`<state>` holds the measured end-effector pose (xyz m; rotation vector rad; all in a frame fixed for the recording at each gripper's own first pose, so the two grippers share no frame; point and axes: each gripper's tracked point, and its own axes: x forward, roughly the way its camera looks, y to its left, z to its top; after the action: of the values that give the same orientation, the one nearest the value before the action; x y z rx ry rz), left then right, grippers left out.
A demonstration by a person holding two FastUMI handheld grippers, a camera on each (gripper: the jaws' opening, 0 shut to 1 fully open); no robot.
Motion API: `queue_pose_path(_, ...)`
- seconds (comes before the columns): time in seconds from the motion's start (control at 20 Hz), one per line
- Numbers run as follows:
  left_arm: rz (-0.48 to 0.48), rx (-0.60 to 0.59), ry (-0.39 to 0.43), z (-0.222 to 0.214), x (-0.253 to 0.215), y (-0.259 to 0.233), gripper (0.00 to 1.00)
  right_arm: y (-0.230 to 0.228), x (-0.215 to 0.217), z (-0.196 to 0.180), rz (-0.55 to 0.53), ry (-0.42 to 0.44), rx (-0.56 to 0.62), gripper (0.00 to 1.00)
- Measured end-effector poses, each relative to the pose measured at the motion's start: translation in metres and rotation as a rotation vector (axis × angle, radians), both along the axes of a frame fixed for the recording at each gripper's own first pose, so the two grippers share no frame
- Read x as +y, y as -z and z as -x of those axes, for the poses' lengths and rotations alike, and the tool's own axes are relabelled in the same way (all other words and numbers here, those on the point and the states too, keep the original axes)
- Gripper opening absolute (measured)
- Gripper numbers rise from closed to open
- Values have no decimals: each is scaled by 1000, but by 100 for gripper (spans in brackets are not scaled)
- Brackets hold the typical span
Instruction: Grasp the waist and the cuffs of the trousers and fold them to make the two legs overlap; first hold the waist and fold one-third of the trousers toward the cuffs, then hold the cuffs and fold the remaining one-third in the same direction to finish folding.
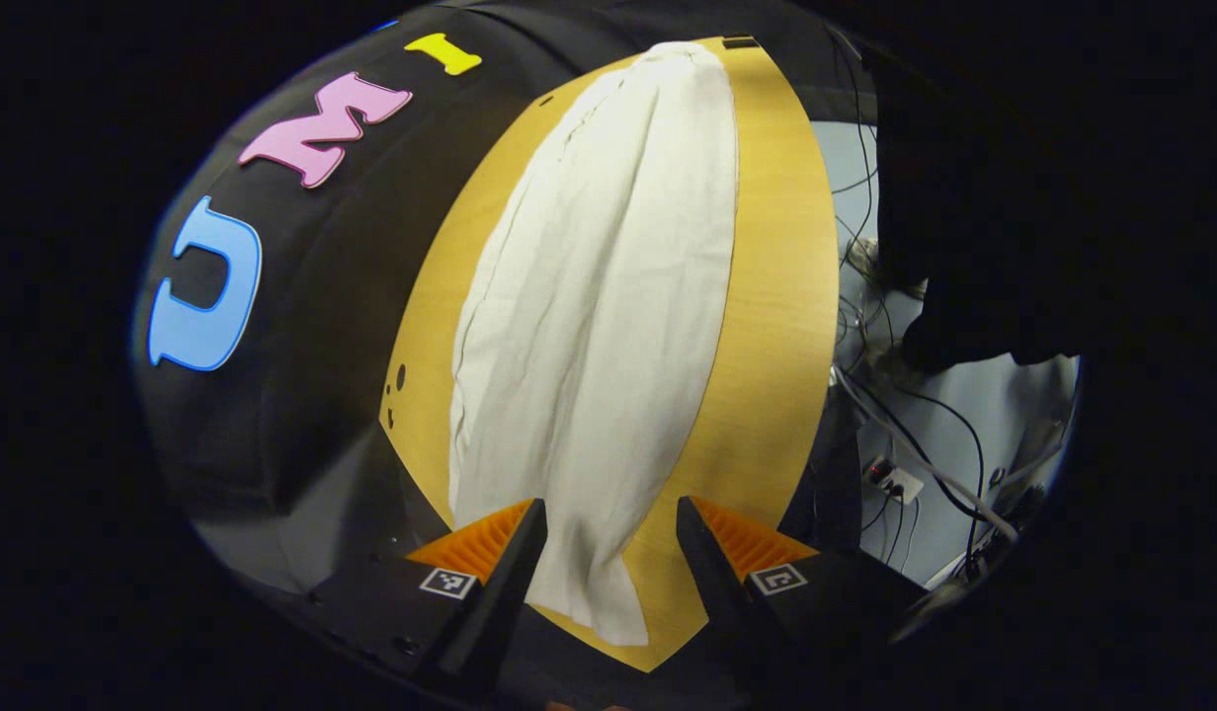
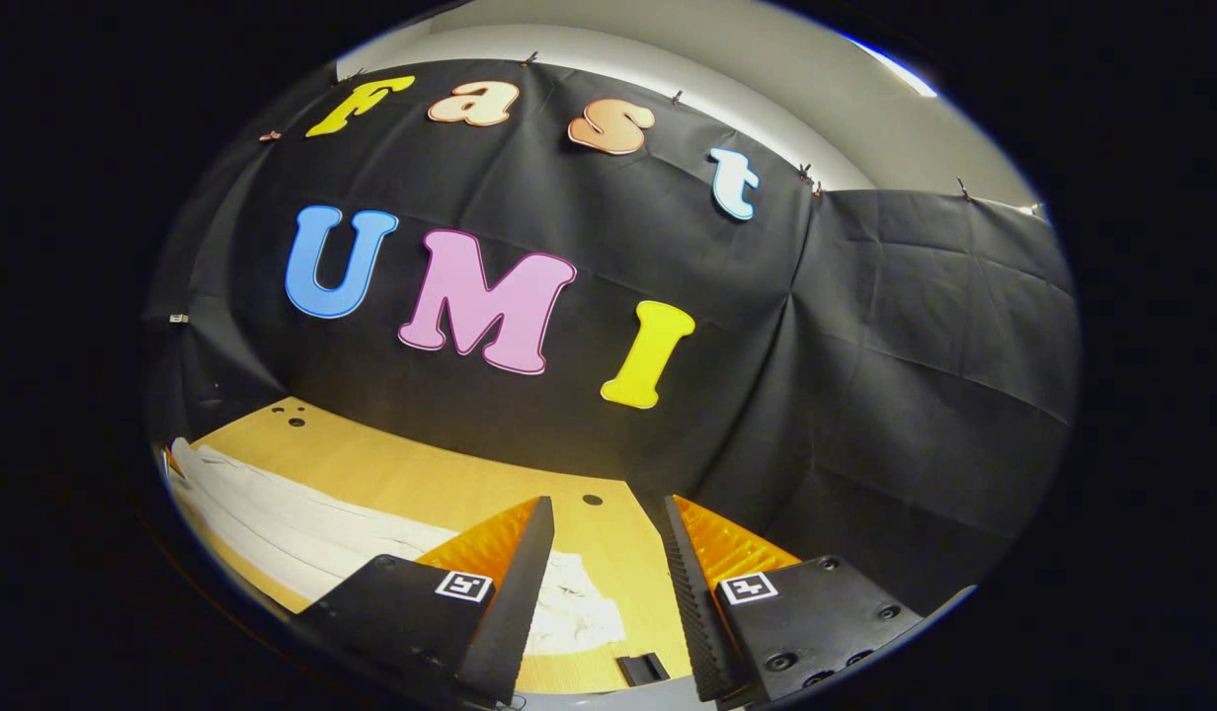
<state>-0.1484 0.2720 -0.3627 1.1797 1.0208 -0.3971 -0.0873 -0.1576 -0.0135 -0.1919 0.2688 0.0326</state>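
White trousers (image 1: pixel 599 296) lie stretched lengthwise on the wooden table (image 1: pixel 776 326), their two legs laid one over the other. My left gripper (image 1: pixel 610 518) hovers open over the near end of the trousers, cloth showing between its fingers without touching them. In the right gripper view the trousers (image 2: pixel 302 538) run from the left edge to a crumpled end near the fingers. My right gripper (image 2: pixel 601 538) is open above the table (image 2: pixel 421 474), just past that end, holding nothing.
The booth's black cloth wall (image 2: pixel 589 276) stands close behind the table. Cables and a power strip (image 1: pixel 895 479) lie on the floor beyond the table's right edge in the left gripper view. A small black block (image 2: pixel 643 669) sits on the table near my right gripper.
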Motion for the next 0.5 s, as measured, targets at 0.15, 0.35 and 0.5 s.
queue_pose_path(0.15,-71,-8,-21,-18,18,4,83,15,-6,7,31,2,35,69)
queue_pose_path(0.35,-115,0,-18,-42,25,15,79,44,-19,14,109,-18,101,69)
queue_pose_path(0.5,-152,52,-14,-49,24,28,27,75,-24,15,215,-97,175,69)
